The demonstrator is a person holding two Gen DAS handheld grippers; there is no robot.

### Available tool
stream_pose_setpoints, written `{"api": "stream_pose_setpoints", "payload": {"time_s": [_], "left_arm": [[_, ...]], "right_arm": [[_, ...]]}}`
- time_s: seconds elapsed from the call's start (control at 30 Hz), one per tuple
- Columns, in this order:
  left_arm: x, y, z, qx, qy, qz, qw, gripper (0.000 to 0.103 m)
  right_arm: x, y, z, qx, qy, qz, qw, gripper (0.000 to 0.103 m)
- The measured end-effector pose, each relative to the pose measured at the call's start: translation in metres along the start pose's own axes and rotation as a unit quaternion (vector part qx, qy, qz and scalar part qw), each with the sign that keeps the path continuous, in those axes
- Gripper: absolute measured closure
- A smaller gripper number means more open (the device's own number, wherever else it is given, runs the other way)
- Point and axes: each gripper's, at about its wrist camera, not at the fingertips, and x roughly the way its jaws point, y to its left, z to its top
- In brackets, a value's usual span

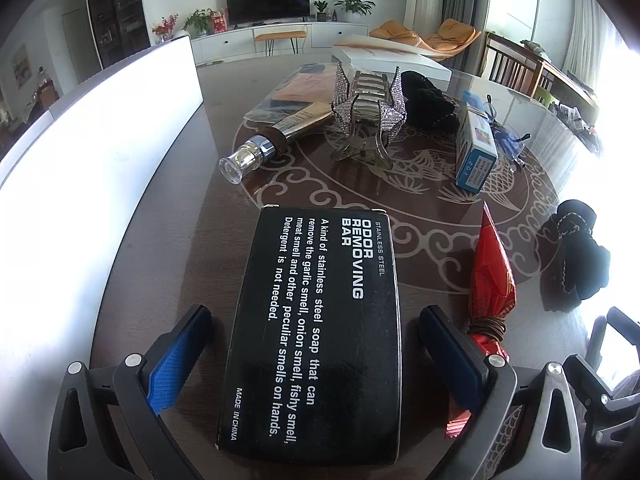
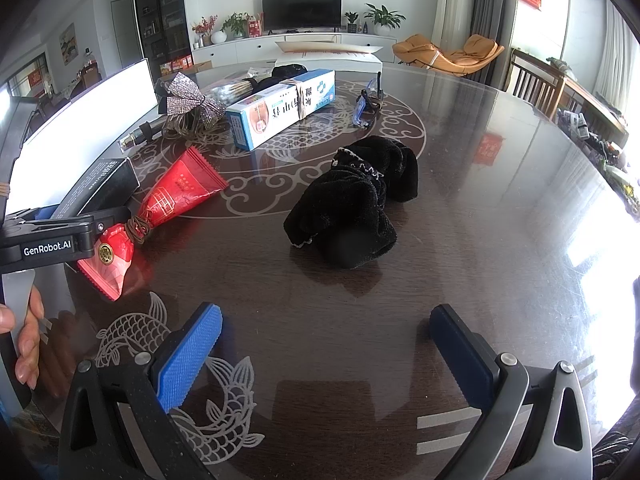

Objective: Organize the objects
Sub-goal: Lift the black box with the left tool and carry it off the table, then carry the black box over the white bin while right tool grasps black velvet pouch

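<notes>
While our left gripper point(image 1: 316, 360) straddles the flat black cardboard soap box point(image 1: 316, 320) near the dark table's point(image 1: 168, 240) left edge, its jaws stand spread, not yet touching, apparently lining up a grasp. From the right wrist, our right gripper point(image 2: 324, 356) hangs spread and empty short of the black velvet scrunchie point(image 2: 356, 208), likely waiting.

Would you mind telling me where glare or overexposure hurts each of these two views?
Left wrist view: the white panel at left is blown out, as is the window side at right; the black box text stays sharp. Right wrist view: window glare washes the glossy table at right.
</notes>
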Motion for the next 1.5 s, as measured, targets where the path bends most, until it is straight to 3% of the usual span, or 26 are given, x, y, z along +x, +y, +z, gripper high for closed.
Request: {"api": "stream_pose_setpoints", "payload": {"time_s": [0.2, 0.37, 0.47, 0.57, 0.6, 0.67, 0.7, 0.73, 0.8, 0.87, 0.93, 1.23, 1.4, 1.5], "left_arm": [[0.000, 0.000, 0.000, 0.001, 0.001, 0.000, 1.0000, 0.000], [0.000, 0.002, 0.002, 0.026, 0.023, -0.017, 0.9993, 0.000], [0.000, 0.005, 0.003, 0.040, 0.048, -0.024, 0.9977, 0.000], [-0.002, 0.014, 0.005, 0.029, 0.048, -0.026, 0.9981, 0.000], [-0.004, 0.016, 0.005, 0.025, 0.043, -0.028, 0.9984, 0.002], [-0.006, 0.016, 0.006, 0.026, 0.040, -0.032, 0.9984, 0.030], [-0.006, 0.013, 0.006, 0.034, 0.037, -0.024, 0.9984, 0.035], [-0.007, 0.010, 0.005, 0.046, 0.031, -0.022, 0.9982, 0.045], [-0.010, 0.004, 0.004, 0.063, 0.022, -0.012, 0.9977, 0.045], [-0.014, 0.005, -0.001, 0.064, 0.017, -0.013, 0.9977, 0.046], [-0.022, 0.010, -0.007, 0.051, 0.014, -0.025, 0.9983, 0.046], [-0.082, 0.035, -0.007, -0.023, -0.026, -0.100, 0.9944, 0.046], [-0.147, 0.071, 0.016, -0.054, -0.083, -0.117, 0.9882, 0.046], [-0.179, 0.106, 0.026, -0.067, -0.114, -0.088, 0.9873, 0.046]], "right_arm": [[0.000, 0.000, 0.001, -0.001, 0.004, 0.001, 1.000, 0.000], [0.001, -0.014, 0.008, -0.014, 0.038, 0.019, 0.999, 0.000], [-0.002, -0.039, 0.010, 0.043, 0.050, 0.019, 0.998, 0.000], [-0.002, -0.062, 0.025, 0.126, 0.078, 0.070, 0.986, 0.000], [-0.001, -0.063, 0.031, 0.139, 0.080, 0.080, 0.984, 0.000], [0.004, -0.056, 0.053, 0.141, 0.083, 0.077, 0.984, 0.001], [0.009, -0.049, 0.066, 0.130, 0.085, 0.070, 0.985, 0.004], [0.014, -0.041, 0.076, 0.117, 0.088, 0.063, 0.987, 0.006], [0.038, -0.023, 0.095, 0.084, 0.117, 0.034, 0.989, 0.015], [0.055, -0.015, 0.097, 0.071, 0.137, 0.031, 0.988, 0.034], [0.052, -0.012, 0.098, 0.059, 0.120, 0.019, 0.991, 0.067], [-0.012, -0.019, 0.100, 0.079, 0.064, 0.090, 0.991, 0.067], [-0.058, 0.033, 0.124, 0.045, 0.021, 0.160, 0.986, 0.067], [-0.078, 0.082, 0.137, 0.008, -0.001, 0.207, 0.978, 0.067]]}}
